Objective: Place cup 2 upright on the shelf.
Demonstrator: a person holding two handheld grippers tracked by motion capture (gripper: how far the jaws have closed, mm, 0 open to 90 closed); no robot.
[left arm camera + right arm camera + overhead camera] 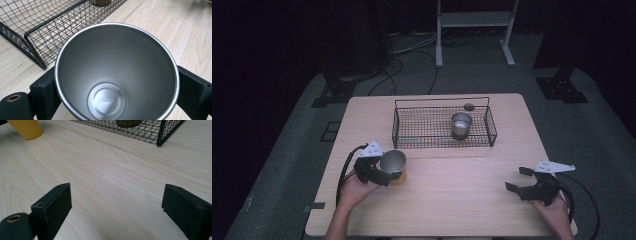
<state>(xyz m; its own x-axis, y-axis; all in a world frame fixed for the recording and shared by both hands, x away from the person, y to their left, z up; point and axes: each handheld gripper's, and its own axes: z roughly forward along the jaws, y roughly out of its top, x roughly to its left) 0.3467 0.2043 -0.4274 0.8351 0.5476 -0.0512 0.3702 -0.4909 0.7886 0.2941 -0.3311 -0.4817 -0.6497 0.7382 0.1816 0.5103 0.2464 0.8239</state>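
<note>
Steel cup [392,162] is sitting tilted, pinched by the left hand-held gripper [382,172] near the wire basket [412,142]; the right hand-held gripper [519,180] is hovering spread over the worktop [462,195].

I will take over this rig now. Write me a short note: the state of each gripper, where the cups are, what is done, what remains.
Left gripper: shut on the yellow cup, tilted, near the front left of the table.
Right gripper: open, holding nothing, at the front right.
Wire basket: at the back of the table, with one brown cup upright inside.
Done: one cup is in the basket.
Left, probably: put the held cup into the basket too.
</note>
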